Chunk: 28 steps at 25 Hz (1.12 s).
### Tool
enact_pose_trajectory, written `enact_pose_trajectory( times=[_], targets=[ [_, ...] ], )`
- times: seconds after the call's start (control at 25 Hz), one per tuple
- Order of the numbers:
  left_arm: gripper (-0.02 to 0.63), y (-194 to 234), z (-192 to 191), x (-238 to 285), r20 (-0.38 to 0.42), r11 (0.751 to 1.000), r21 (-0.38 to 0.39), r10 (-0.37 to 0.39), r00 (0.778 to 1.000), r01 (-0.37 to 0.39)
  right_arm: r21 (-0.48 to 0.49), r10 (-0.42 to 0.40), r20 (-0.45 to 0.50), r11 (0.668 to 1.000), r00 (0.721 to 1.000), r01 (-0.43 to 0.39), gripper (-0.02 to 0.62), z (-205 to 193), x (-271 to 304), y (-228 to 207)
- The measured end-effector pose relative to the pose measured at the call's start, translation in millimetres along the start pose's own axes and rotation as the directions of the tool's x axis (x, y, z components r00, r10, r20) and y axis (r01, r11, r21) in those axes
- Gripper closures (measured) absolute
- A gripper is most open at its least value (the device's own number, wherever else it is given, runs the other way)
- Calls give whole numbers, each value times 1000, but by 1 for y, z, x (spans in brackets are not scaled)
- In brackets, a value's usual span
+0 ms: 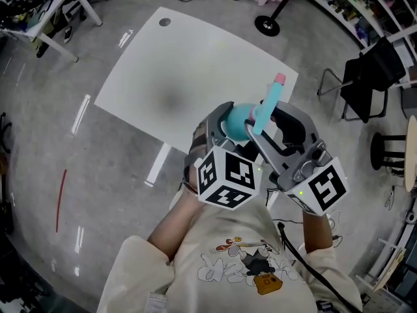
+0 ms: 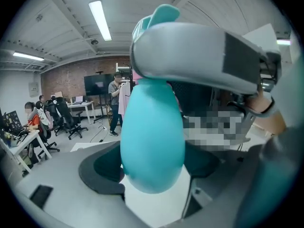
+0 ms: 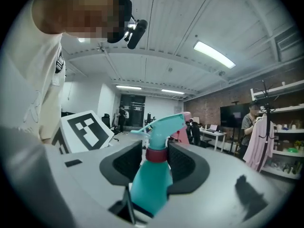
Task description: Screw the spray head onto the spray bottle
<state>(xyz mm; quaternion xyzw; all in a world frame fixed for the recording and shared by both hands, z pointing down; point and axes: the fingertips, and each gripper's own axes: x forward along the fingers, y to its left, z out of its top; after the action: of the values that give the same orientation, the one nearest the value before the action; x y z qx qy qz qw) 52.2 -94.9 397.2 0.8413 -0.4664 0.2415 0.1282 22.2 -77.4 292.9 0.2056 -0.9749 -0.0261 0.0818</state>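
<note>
Left gripper point(image 2: 152, 166): fingers point(image 2: 102, 169) clamped on the teal spray bottle point(image 2: 152, 132) body, so I'm bracing it against the twist.
Right gripper point(image 3: 156, 161): fingers point(image 3: 126, 163) pinching the red collar point(image 3: 156, 155) under the spray head point(image 3: 161, 125), my turning grip.
Bottle: held clear above the desk point(image 1: 182, 77), near my chest.

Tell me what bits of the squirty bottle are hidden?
Head view: lower spray bottle, behind the left gripper.
Right gripper view: threads, covered by the red collar and right gripper.
Left gripper view: most of the spray head, behind the right gripper.
</note>
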Motion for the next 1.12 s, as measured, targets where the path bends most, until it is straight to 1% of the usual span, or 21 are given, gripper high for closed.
enact_pose_trajectory(
  times=[0.16, 0.24, 0.36, 0.52, 0.6, 0.68, 0.8, 0.88, 1.0, 1.12],
  targets=[
    [218, 11, 0, -2, 15, 999, 40, -2, 1000, 2, 58, 61, -32, 997, 998, -59, 399, 0, -2, 1],
    [218, 21, -1, -3, 32, 999, 51, -7, 999, 5, 52, 79, -68, 996, 995, -76, 388, -4, -2, 0],
    [218, 32, 3, -4, 57, 999, 47, -18, 998, 15, 8, 110, -142, 994, 984, -110, 385, -8, -10, -3],
    [218, 33, 10, -3, 67, 998, 58, -20, 998, 16, 13, 129, -229, 991, 965, -130, 387, -2, -31, -12],
    [218, 34, 11, -1, 67, 998, 68, -22, 998, 17, -15, 133, -284, 990, 950, -143, 387, 0, -38, -23],
    [218, 37, 10, 1, 65, 997, 79, -27, 998, 22, -45, 147, -319, 985, 936, -169, 387, 6, -41, -38],
    [218, 38, 9, 0, 69, 995, 93, -48, 996, 42, -94, 180, -358, 969, 916, -227, 387, 18, -40, -58],
    [218, 39, 5, 0, 69, 994, 99, -61, 996, 54, -116, 216, -382, 954, 898, -278, 387, 20, -36, -63],
    [218, 40, -7, -2, 60, 992, 106, -76, 995, 70, -124, 270, -428, 928, 862, -352, 387, 13, -24, -59],
    [218, 37, -13, -7, 55, 992, 106, -81, 995, 75, -89, 353, -440, 898, 826, -431, 386, 8, -11, -50]
  ],
)
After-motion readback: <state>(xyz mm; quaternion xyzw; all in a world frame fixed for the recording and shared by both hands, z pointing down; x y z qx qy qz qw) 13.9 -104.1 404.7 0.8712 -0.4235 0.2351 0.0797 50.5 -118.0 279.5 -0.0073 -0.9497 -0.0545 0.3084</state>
